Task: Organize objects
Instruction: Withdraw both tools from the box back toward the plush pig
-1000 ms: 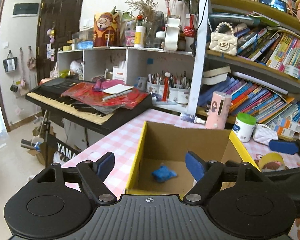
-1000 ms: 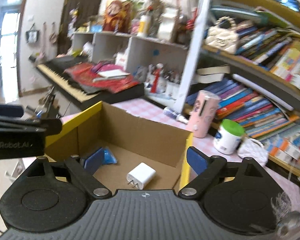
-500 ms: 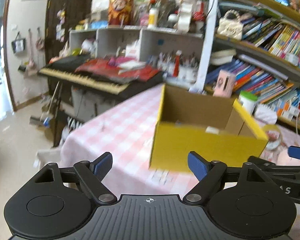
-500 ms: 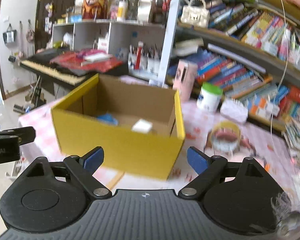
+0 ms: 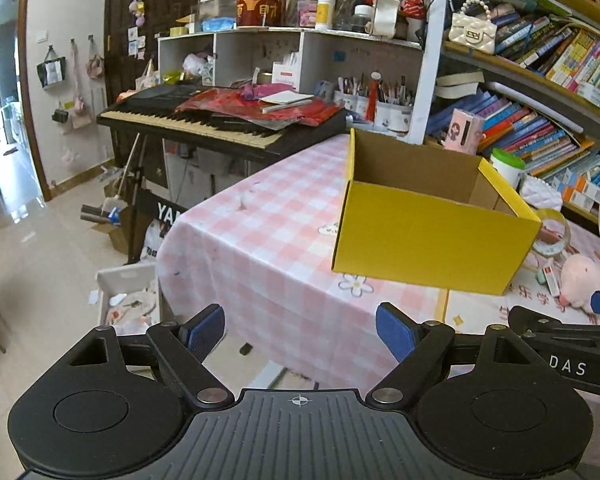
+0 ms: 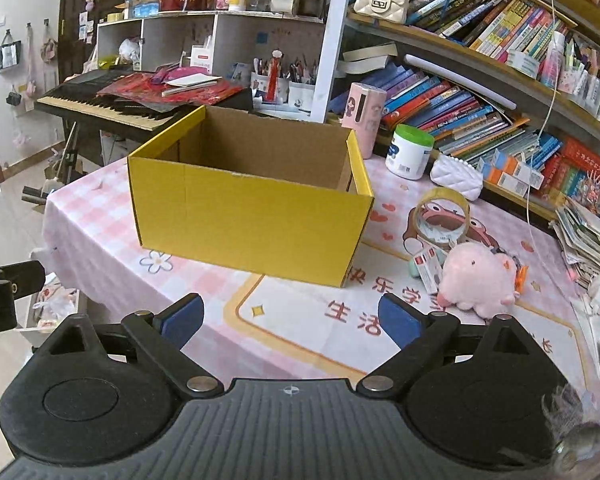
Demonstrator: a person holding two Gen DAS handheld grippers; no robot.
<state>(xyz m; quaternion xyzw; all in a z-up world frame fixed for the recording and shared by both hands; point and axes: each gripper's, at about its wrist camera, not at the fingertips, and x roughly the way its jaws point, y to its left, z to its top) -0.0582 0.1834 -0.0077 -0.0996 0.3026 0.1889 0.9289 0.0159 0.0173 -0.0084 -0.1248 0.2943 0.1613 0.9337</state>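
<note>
The big surface (image 6: 100,220) has a pink checked cloth on it. Behind it stands a bookshelf (image 6: 480,80) full of books, and a black keyboard (image 5: 204,124) sits off to the side. On the surface stands a yellow box (image 6: 252,216), open at the top; what lies inside cannot be seen from here. To the right of the box lies a pink plush pig (image 6: 476,280), and a tape roll (image 6: 444,216) stands between the pig and the box. A white jar (image 6: 408,152) with a green lid is near the bookshelf. The left tongs (image 5: 300,332) are spread wide and hold nothing. The right tongs (image 6: 290,320) are spread wide too, also holding nothing, in front of the box.
</note>
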